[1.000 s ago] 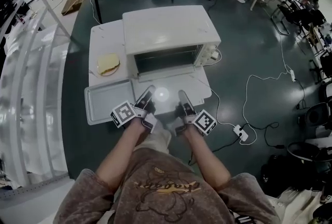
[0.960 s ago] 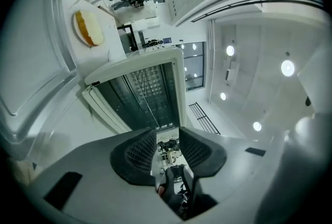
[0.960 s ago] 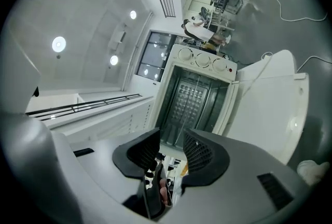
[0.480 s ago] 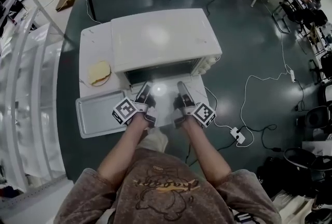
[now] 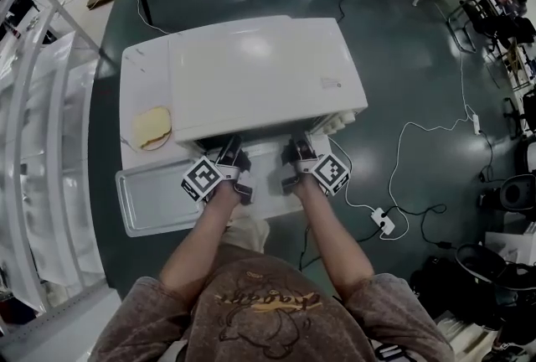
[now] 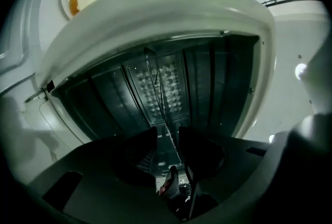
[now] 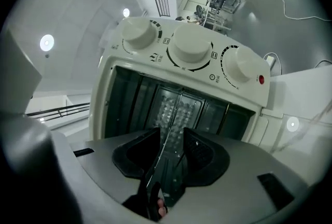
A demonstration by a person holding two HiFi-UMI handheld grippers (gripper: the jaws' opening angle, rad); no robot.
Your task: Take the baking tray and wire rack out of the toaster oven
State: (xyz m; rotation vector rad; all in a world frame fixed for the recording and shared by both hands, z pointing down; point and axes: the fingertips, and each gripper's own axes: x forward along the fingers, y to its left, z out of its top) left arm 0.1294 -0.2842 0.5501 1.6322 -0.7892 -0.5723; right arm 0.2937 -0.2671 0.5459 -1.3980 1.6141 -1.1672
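White toaster oven: we hold left gripper and right gripper at its mouth edge, jaws narrowly parted, empty. Dial markings illegible.

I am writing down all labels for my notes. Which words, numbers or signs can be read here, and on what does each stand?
Nothing reads clearly enough to quote.
Marks and small symbols around the three knobs of the toaster oven: too small to read.
Sticker on the oven top: too small.
Cursive print on the sweatshirt: blurred.
Cubes: black-and-white square patterns, no words.
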